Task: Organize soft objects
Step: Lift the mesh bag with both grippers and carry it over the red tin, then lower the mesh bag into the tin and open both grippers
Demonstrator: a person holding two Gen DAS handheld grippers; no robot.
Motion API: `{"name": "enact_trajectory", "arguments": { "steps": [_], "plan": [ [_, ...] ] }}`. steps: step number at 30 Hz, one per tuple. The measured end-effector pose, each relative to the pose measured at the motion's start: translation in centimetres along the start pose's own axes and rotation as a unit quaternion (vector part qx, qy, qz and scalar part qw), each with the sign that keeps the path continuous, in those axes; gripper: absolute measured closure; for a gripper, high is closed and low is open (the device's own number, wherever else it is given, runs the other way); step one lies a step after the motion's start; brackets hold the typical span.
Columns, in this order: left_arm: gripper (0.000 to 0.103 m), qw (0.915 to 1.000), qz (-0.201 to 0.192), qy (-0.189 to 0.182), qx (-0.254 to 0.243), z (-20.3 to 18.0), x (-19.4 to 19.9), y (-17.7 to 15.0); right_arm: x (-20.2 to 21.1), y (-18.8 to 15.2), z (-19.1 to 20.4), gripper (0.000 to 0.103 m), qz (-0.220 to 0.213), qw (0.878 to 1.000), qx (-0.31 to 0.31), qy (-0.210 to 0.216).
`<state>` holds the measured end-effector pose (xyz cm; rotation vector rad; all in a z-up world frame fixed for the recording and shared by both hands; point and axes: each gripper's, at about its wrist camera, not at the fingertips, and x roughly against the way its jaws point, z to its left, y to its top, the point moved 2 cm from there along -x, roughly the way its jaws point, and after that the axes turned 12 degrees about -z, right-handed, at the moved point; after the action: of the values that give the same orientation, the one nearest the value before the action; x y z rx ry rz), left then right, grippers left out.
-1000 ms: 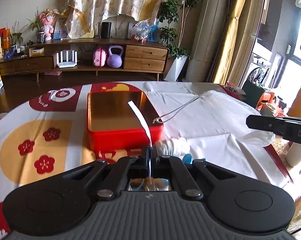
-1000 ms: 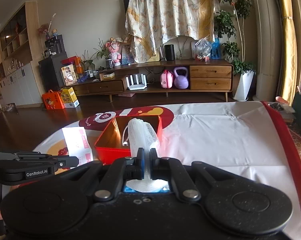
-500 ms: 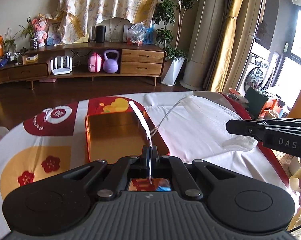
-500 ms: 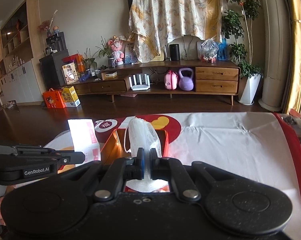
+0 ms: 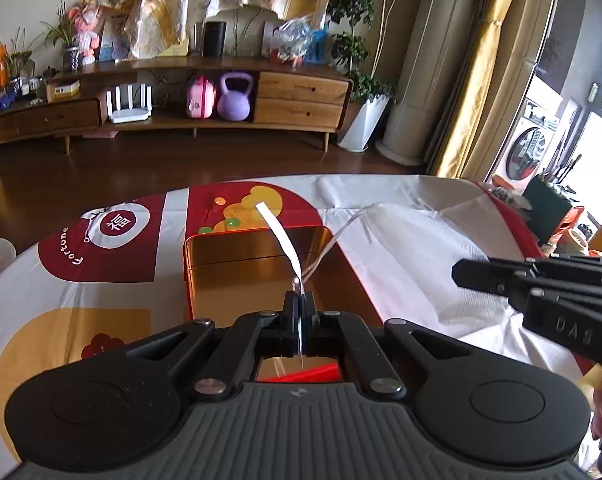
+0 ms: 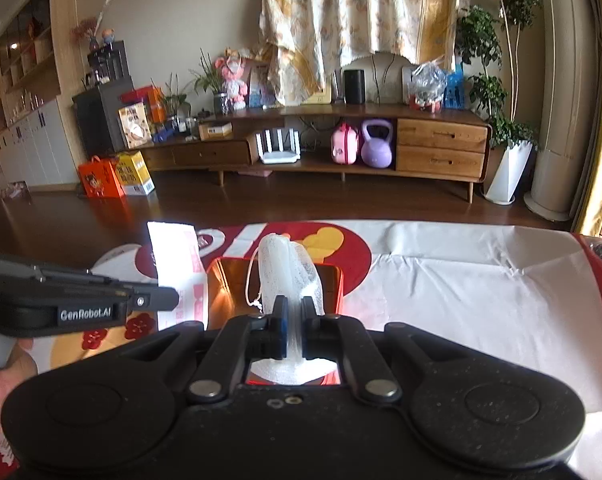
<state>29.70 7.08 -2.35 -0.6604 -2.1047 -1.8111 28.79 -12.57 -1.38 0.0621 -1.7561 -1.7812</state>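
Note:
My left gripper (image 5: 299, 300) is shut on a thin white packet (image 5: 281, 240), seen edge-on, above the open red box (image 5: 237, 276) with a golden inside. In the right wrist view the packet (image 6: 179, 272) shows flat, white with pink print, held by the left gripper (image 6: 157, 300). My right gripper (image 6: 295, 312) is shut on a white mesh bag (image 6: 289, 276) with a cord, held over the red box (image 6: 229, 292). The mesh bag (image 5: 413, 264) hangs from the right gripper (image 5: 461, 274) at the right of the left wrist view.
The table (image 5: 81, 288) has a red, white and yellow cloth with plum flowers. Its far edge drops to a dark wooden floor (image 6: 261, 204). A wooden sideboard (image 6: 421, 148) stands along the far wall.
Both grippers rose and moved forward over the red box with their loads. The box now lies right beneath them.

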Motion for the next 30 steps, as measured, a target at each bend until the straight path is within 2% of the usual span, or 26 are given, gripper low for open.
{"name": "enact_trajectory", "arguments": {
  "steps": [9,20,30],
  "plan": [
    [0.102,0.9993,0.037,-0.006,0.009,1.6,-5.4,-0.3,-5.1,-1.6,-0.1,0.097,0.038,0.999,-0.004,-0.015],
    [0.102,0.9959,0.09,-0.003,0.006,2.8,-11.0,-2.0,-9.4,-4.2,1.1,0.096,0.079,0.997,0.016,-0.009],
    [0.101,0.994,0.106,-0.008,0.027,3.6,-13.1,-2.9,-11.0,-5.6,1.7,0.09,0.102,0.994,0.04,-0.003]
  ]
}}
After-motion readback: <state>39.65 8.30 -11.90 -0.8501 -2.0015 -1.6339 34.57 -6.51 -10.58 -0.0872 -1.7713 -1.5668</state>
